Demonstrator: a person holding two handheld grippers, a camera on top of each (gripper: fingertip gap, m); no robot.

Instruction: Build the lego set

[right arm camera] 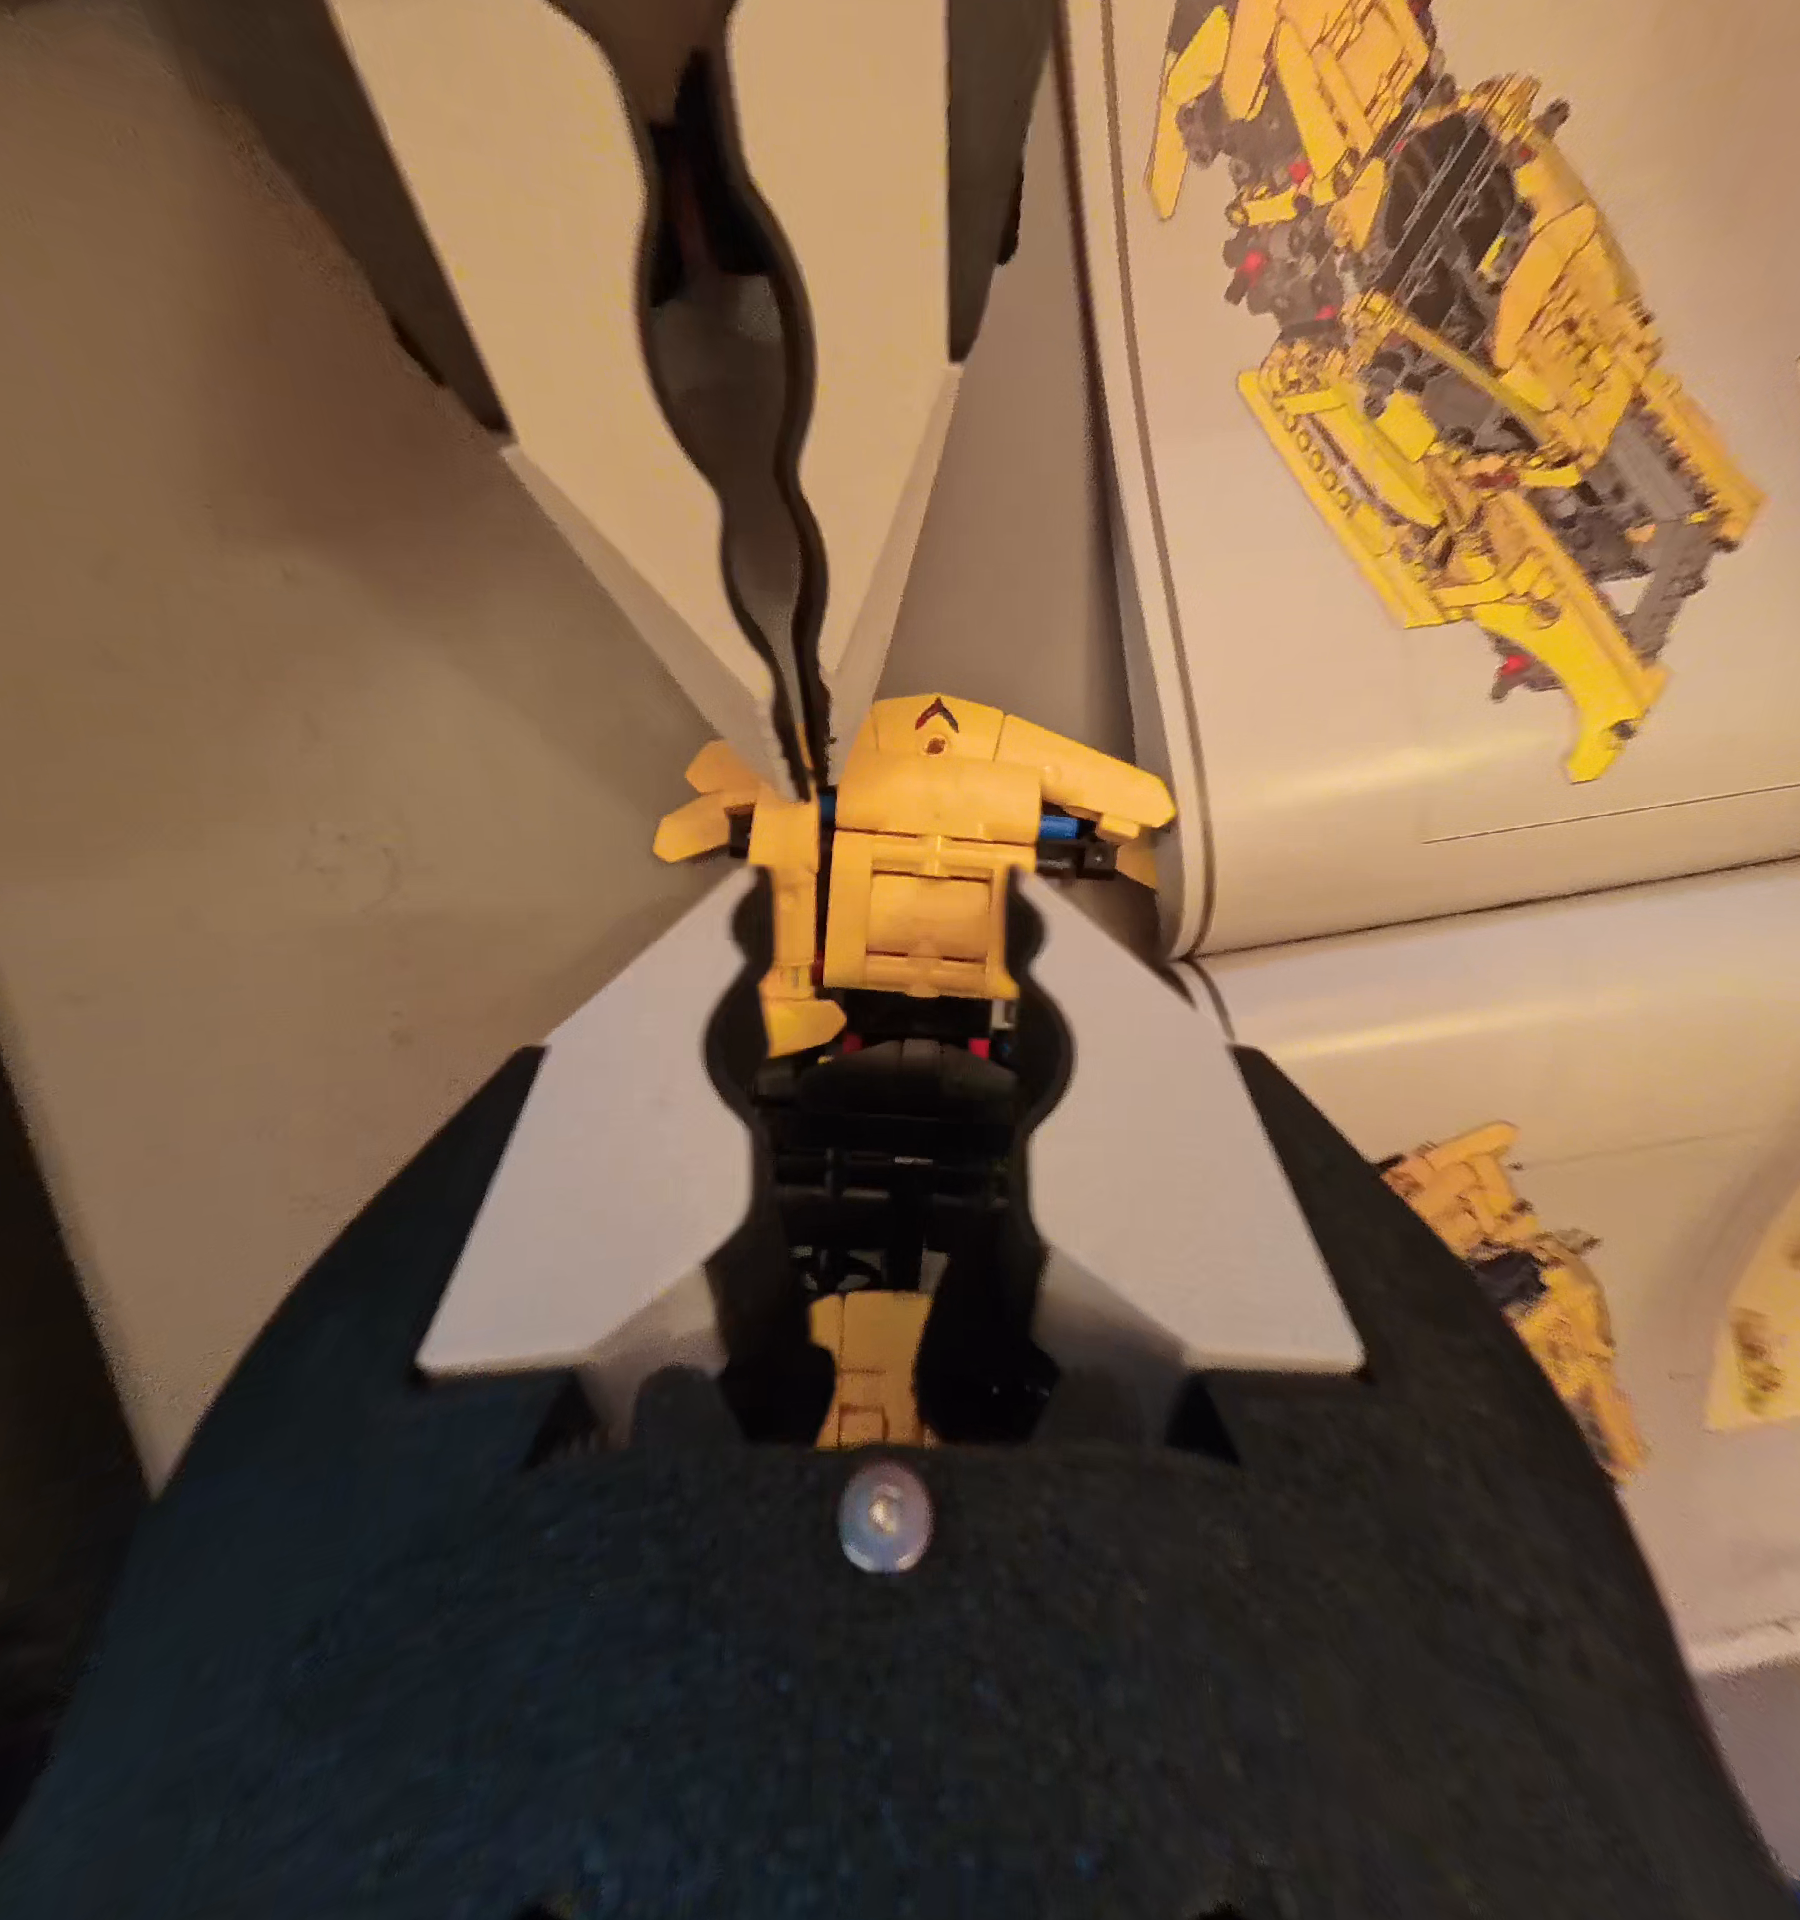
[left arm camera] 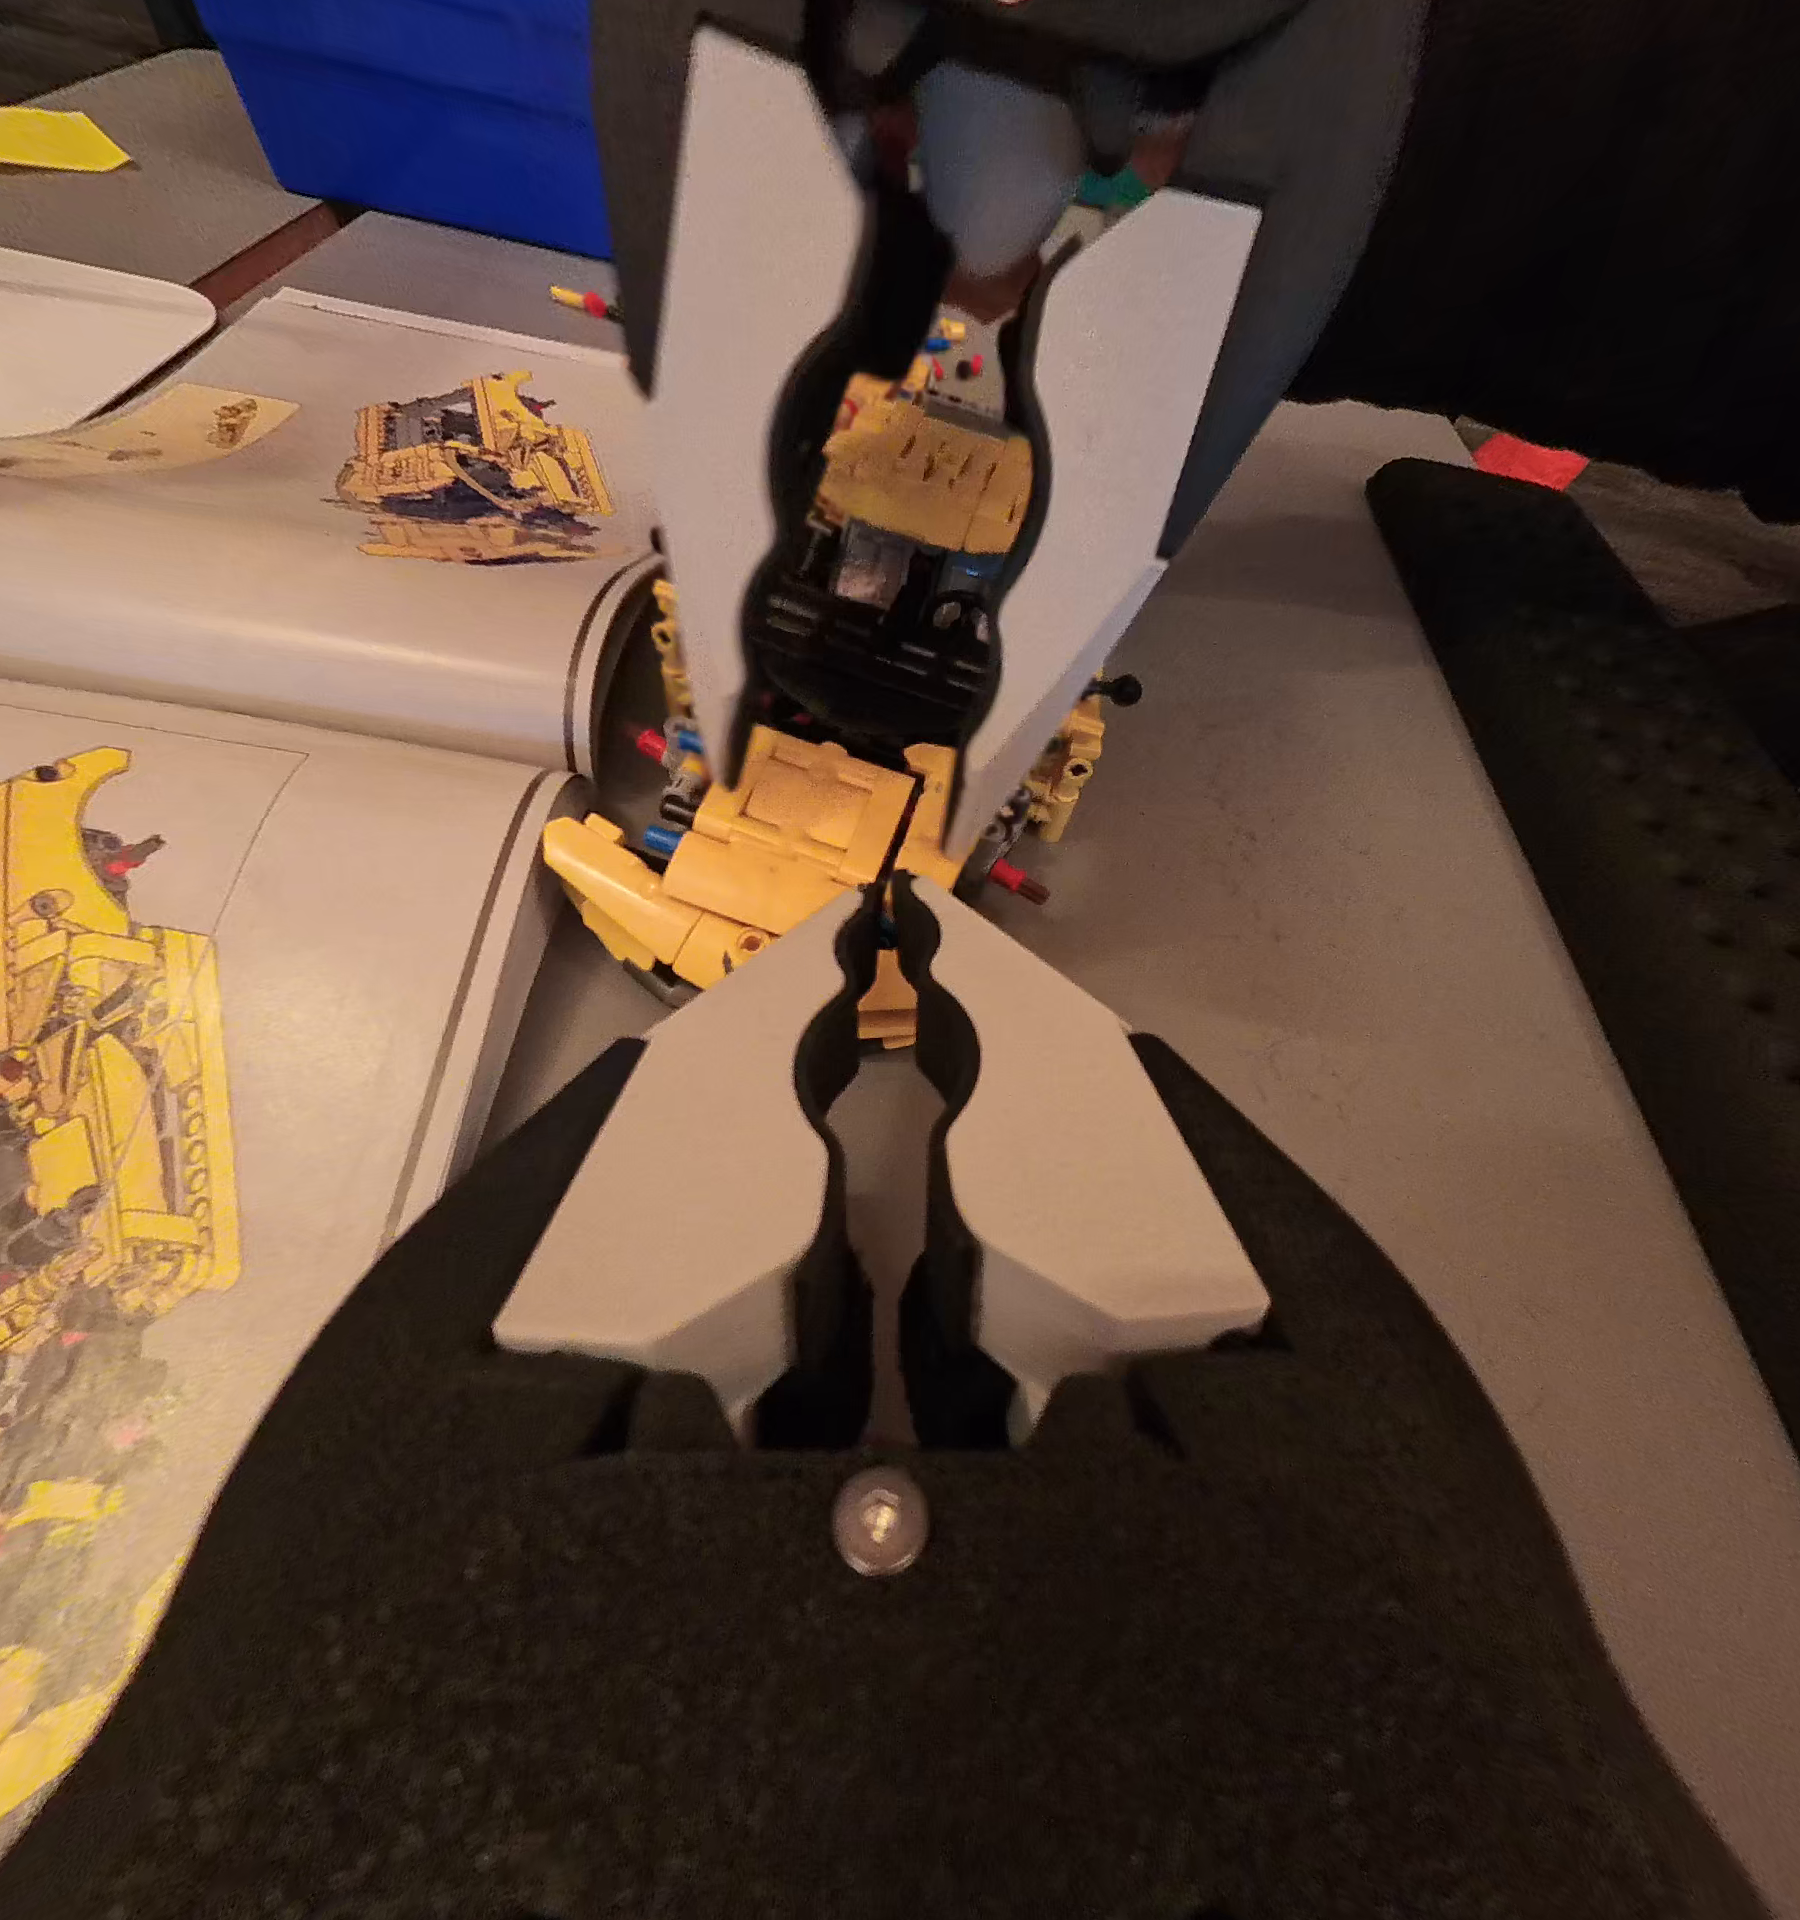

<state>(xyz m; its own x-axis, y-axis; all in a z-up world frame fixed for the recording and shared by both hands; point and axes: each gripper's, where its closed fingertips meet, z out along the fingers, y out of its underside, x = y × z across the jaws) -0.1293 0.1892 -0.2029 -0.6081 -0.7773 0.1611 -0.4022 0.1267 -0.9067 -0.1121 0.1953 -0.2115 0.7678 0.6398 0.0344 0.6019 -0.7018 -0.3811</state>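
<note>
The yellow Lego bulldozer model point(left arm camera: 813, 862) sits on the grey table point(left arm camera: 1291, 935), pinned between both tools. The right gripper point(left arm camera: 844, 769), coming in from 12 o'clock, is clamped around its black cab, probably to steady it. The left gripper point(left arm camera: 888, 894) looks pinched nearly closed on a thin blue pin point(right arm camera: 825, 805) at the model's nose, likely seating it. The open instruction booklet point(left arm camera: 252, 623) crowds in at 9 o'clock, its curled page edge touching the model.

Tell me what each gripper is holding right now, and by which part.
The right gripper clamps the lego model by its black and yellow sides. The left gripper pinches something thin at the model's front; which piece is unclear.
</note>
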